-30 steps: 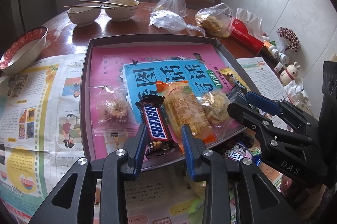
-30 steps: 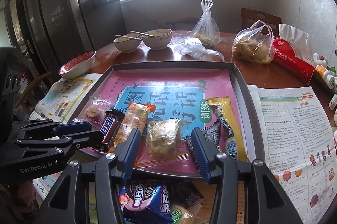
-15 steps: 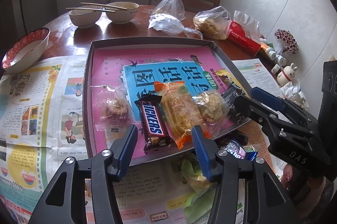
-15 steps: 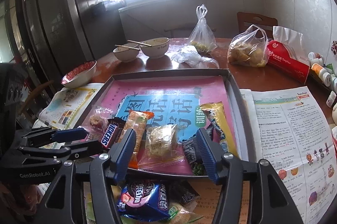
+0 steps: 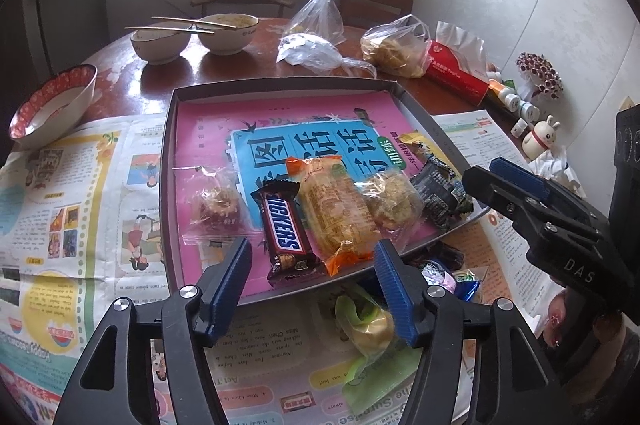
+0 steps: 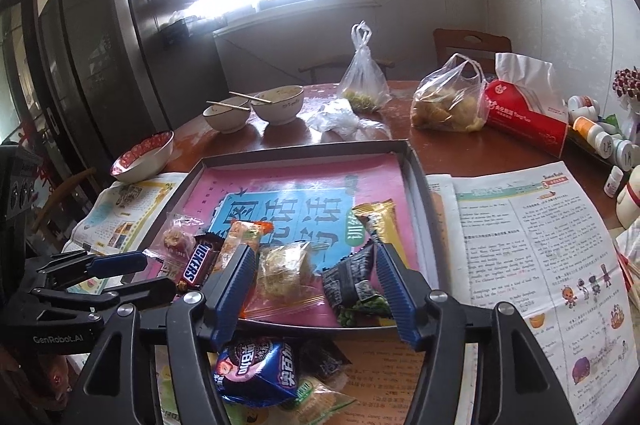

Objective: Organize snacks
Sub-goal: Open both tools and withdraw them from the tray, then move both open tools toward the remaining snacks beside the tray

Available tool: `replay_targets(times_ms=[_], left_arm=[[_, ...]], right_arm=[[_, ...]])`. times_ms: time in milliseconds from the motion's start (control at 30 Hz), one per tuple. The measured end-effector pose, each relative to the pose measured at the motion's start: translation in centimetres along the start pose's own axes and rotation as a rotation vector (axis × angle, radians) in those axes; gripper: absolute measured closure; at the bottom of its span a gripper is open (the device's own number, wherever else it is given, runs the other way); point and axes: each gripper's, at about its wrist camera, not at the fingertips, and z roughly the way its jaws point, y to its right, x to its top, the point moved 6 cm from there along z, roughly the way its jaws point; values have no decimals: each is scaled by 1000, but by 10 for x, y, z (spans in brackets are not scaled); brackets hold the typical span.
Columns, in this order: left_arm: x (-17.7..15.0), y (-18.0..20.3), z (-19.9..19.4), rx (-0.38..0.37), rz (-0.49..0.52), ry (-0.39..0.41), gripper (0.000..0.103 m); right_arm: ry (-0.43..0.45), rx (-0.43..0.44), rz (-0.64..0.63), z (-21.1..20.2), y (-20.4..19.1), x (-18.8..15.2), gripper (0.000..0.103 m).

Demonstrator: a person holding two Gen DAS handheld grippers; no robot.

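Snickers bar [image 5: 285,233] now lies in the tray [image 5: 168,185], just ahead of the left hand-held gripper [image 5: 313,279], whose jaws are opening empty after letting go. One more snack sorted; right hand-held gripper [image 6: 316,289] is opening too, nothing pinched.

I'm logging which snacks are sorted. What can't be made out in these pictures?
- Snack pile in front of the tray: right wrist view, partly hidden by the right tool and the bottom edge.
- Dark packet: left wrist view, label too small.
- Window: both views, glare hides what is outside.
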Motion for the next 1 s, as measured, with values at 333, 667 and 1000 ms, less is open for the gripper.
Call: replay_targets(times_ms=[333,667,1000], left_arm=[[-5,6,-5,5,11,2,32],[-12,12,-7,9,30,-5,31],[-18,17,-8,10,25,-9,31]], right_arm=[[16,-3,-10,-10,-1,0,37],[22,-5,-14,-17,2,-4,36],[44,1,-21,-30,5,-5,35]])
